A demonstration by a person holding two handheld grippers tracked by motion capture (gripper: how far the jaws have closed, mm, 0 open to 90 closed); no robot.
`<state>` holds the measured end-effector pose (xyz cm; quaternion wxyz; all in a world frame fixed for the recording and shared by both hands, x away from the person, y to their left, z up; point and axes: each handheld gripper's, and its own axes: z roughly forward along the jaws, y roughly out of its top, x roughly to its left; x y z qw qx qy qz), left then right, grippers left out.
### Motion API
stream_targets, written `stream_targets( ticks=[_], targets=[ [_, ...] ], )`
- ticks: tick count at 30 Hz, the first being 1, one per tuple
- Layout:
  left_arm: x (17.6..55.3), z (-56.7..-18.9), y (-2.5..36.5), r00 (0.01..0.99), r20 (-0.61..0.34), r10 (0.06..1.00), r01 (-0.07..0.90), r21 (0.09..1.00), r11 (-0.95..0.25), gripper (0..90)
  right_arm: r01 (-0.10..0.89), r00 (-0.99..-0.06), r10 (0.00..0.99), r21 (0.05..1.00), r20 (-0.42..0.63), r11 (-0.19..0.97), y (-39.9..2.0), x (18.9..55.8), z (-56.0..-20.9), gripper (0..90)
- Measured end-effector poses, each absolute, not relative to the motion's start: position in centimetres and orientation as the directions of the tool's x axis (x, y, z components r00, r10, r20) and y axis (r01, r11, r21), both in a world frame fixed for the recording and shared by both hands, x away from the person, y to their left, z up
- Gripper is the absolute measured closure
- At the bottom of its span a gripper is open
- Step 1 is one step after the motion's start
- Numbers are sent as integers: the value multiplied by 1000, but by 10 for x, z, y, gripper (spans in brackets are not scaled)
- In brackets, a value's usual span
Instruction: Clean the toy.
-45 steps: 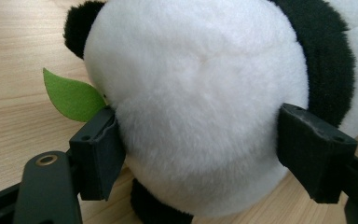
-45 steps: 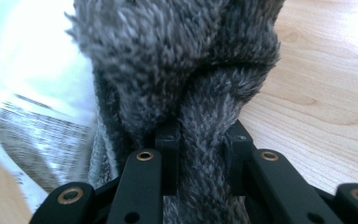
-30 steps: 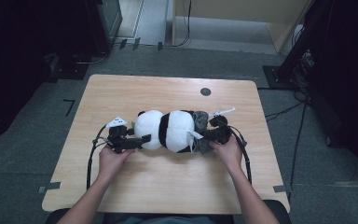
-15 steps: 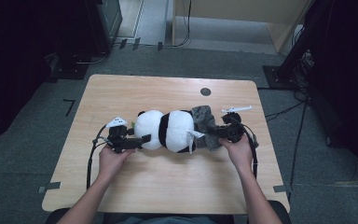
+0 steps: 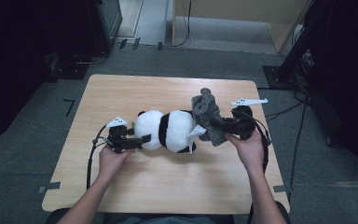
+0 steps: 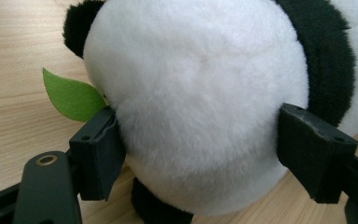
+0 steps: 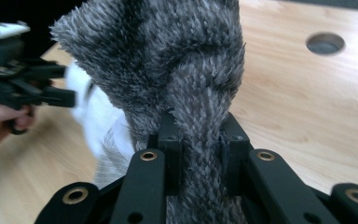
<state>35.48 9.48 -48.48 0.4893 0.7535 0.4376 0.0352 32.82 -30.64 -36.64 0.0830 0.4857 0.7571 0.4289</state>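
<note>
Left tool (image 5: pixel 142 139) grips the panda plush (image 5: pixel 168 130); right tool (image 5: pixel 216 125) clamps grey fur (image 5: pixel 207 116)

Count of things on and around the table

One wooden table (image 5: pixel 168 186) is seen, with one round hole (image 5: pixel 205 91) in its top near the far edge. One plush panda (image 5: pixel 165 130) is counted, lying on the table, and one green felt leaf (image 6: pixel 72 98) is noted at its head. One grey furry cloth (image 5: pixel 208 116) is counted beside the panda. Two grippers are tallied: one left gripper (image 5: pixel 142 138) and one right gripper (image 5: pixel 216 125), each with two black jaws and one trailing cable. Two hands are counted, one left hand (image 5: pixel 112 158) and one right hand (image 5: pixel 249 149). Two white marker plates are noted, one atop each gripper.
</note>
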Motion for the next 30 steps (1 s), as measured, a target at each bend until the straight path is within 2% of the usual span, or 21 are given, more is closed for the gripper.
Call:
stream_targets(
  ticks=[3,8,30],
  targets=[
    [355,-485,95,616,-374,694,625,768,-141,210,662,-547,781,727,303,182,-296,328,-362,757],
    [355,-485,95,618,-371,693,623,769,-143,210,673,-568,773,700,281,239,-277,336,-375,755],
    [355,-486,95,617,-374,693,622,771,-136,209,776,-482,810,592,335,217,-273,363,-444,754]
  ],
)
